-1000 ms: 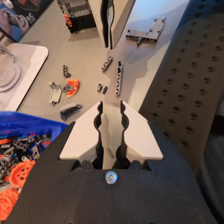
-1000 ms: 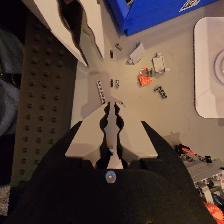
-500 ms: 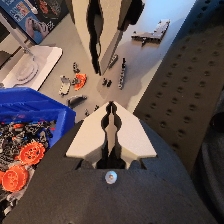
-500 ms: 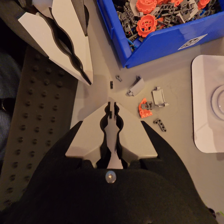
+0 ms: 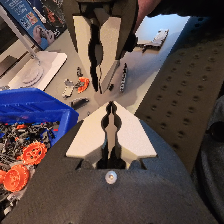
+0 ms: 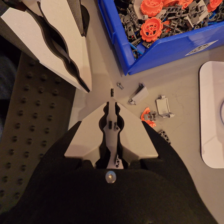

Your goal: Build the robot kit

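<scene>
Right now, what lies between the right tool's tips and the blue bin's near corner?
The right wrist view shows two loose pieces between the right tool and the blue bin: a small black pin and a small grey connector.

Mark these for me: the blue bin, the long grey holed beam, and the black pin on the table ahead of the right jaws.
blue bin (image 6: 169, 48): right wrist view, on its front wall.
long grey holed beam (image 5: 123, 80): left wrist view, mid-length.
black pin (image 6: 112, 92): right wrist view, on its middle.
</scene>
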`<move>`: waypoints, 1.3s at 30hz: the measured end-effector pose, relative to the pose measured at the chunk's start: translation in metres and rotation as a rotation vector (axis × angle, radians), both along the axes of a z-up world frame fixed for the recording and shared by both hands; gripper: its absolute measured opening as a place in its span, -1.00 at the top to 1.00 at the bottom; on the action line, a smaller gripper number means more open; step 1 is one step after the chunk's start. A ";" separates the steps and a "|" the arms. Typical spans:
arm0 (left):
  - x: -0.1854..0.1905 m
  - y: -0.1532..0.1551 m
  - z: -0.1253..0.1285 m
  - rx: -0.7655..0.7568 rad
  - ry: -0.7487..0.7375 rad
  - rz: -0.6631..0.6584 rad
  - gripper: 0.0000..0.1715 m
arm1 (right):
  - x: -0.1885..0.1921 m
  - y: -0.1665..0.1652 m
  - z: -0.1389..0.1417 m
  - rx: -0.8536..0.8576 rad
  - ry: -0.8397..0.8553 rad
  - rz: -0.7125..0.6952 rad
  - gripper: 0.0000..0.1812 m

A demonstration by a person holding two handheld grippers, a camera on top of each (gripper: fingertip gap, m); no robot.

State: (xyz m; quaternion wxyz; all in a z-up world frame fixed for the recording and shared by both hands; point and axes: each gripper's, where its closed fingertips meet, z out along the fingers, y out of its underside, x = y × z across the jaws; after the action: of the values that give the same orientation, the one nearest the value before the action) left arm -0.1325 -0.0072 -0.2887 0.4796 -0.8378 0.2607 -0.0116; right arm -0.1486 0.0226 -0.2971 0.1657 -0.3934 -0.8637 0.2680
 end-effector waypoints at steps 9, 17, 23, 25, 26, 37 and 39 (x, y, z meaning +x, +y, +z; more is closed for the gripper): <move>-0.001 0.001 -0.001 -0.007 -0.008 0.001 1.00 | 0.000 0.008 0.004 -0.041 0.038 -0.018 0.92; -0.001 0.001 -0.001 -0.011 -0.018 -0.002 1.00 | 0.007 0.038 0.027 -0.065 0.098 -0.104 0.92; -0.001 0.001 -0.001 -0.013 -0.021 -0.003 1.00 | 0.023 0.060 0.046 -0.087 0.135 -0.170 0.91; -0.001 0.001 0.000 -0.013 -0.023 -0.004 1.00 | 0.035 0.070 0.053 -0.079 0.142 -0.202 0.89; -0.001 0.001 -0.001 -0.015 -0.022 -0.004 1.00 | 0.042 0.074 0.057 -0.075 0.146 -0.219 0.89; 0.003 0.006 -0.004 -0.042 -0.009 -0.014 0.93 | 0.139 0.095 0.030 -0.073 0.019 -0.401 0.83; 0.009 0.012 -0.009 -0.088 -0.015 -0.026 0.81 | 0.144 0.089 0.024 -0.083 0.016 -0.404 0.83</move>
State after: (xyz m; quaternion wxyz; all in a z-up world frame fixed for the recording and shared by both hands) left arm -0.1237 0.0044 -0.2980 0.4440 -0.8545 0.2672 -0.0356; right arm -0.0043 0.1117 -0.2730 0.2067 -0.5629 -0.7541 0.2680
